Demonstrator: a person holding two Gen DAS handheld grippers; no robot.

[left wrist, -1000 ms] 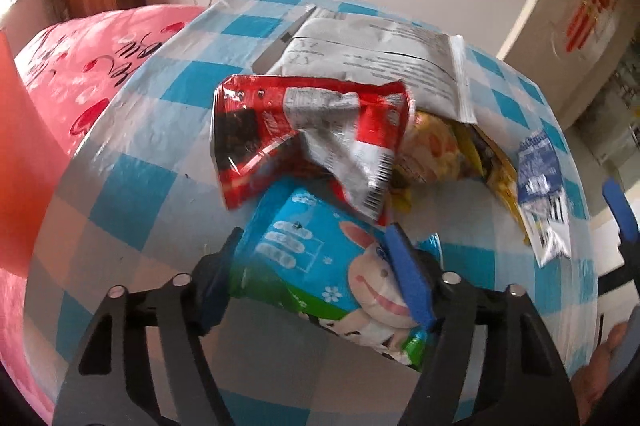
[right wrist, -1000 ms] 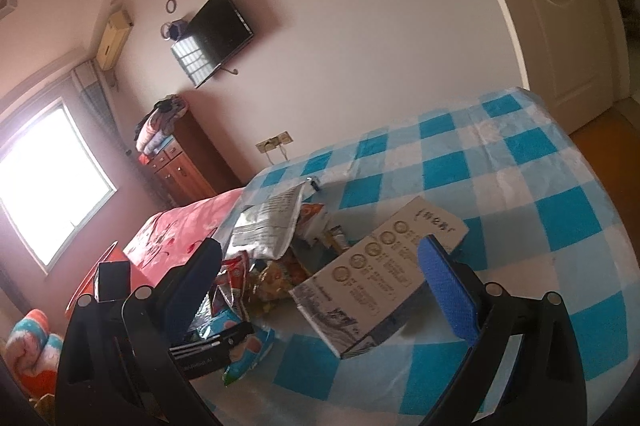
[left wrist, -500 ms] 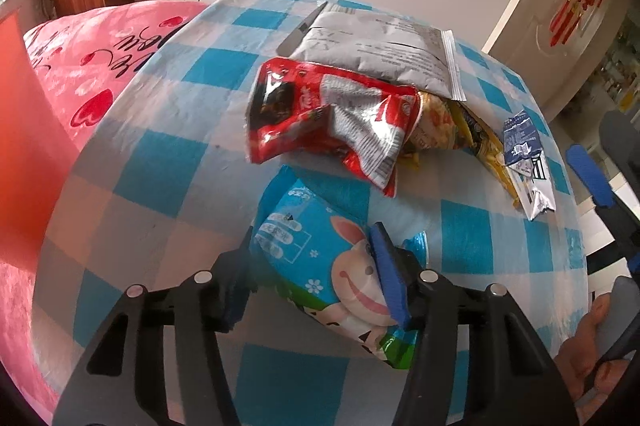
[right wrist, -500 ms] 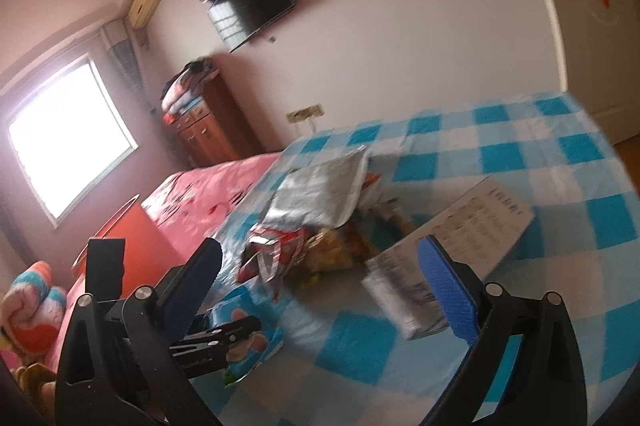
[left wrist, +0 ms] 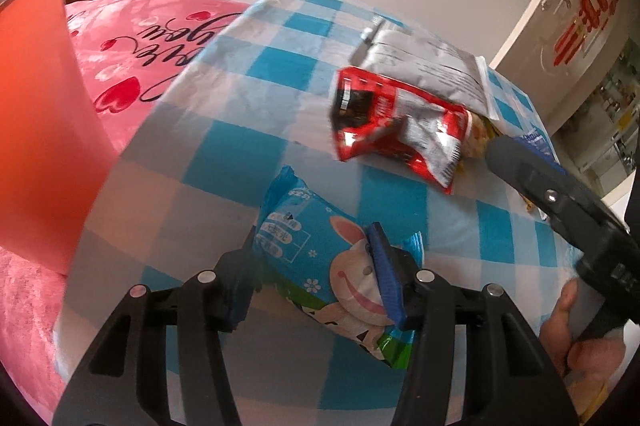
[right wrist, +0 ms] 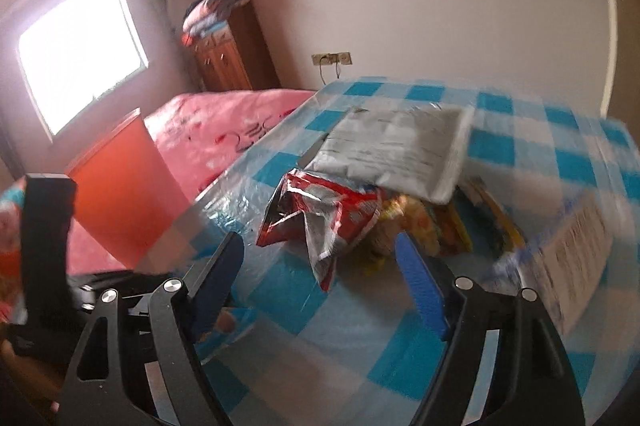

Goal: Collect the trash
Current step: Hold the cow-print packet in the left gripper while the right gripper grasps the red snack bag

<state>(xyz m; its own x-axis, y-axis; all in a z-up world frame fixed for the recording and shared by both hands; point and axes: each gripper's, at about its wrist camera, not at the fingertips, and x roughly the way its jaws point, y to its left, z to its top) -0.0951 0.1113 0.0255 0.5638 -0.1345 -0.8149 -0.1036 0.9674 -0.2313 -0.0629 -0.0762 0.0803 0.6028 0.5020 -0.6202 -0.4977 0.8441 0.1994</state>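
A blue snack bag with a cartoon rabbit [left wrist: 340,266] sits between the pads of my left gripper [left wrist: 312,246]. The jaws are closing and both pads press its sides, near the table's edge. Behind it lie a crumpled red wrapper [left wrist: 384,114] and a grey mailer bag [left wrist: 424,58]. In the right wrist view my right gripper [right wrist: 320,244] points at the red wrapper [right wrist: 320,206]. Its jaws are closing and nothing is pressed between them. Yellow wrappers [right wrist: 416,222] lie under the grey mailer [right wrist: 392,146].
The table wears a blue and white checked cloth [left wrist: 240,146]. A white printed box [right wrist: 572,254] lies at the right. An orange bin [right wrist: 120,194] stands left of the table, in front of a pink bed [right wrist: 224,122]. A hand [left wrist: 568,326] holds the right gripper's handle.
My left gripper closed on the blue bag and drew it back from the pile. My right gripper swung left from the white box to the red wrapper, rolled, and its jaws narrowed.
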